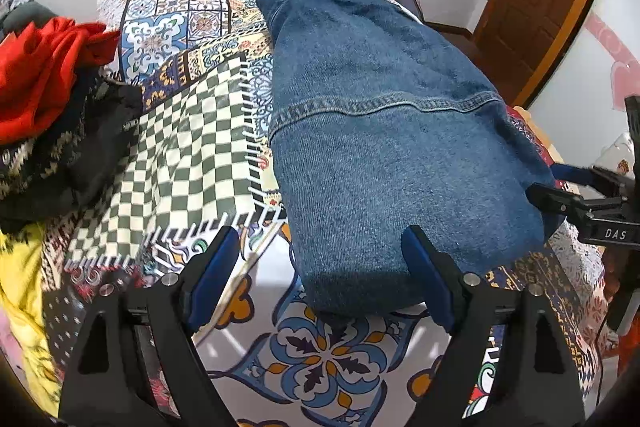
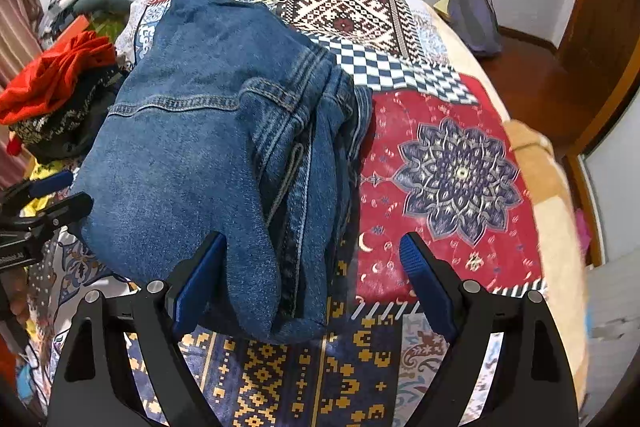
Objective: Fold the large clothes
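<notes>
Resting on: patchwork bedspread [image 2: 460, 131], folded denim garment [image 1: 392, 131]
Left gripper [image 1: 324, 267]: jaws apart, clamping nothing, at the denim's near edge
Right gripper [image 2: 316, 267]: jaws apart, denim corner between, pads not pressing
Clothes pile [image 1: 44, 99]: left of denim

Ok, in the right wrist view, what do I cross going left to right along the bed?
Red cloth on the pile → left gripper at the edge → folded denim → red patch with the blue mandala → tan bed edge.
</notes>
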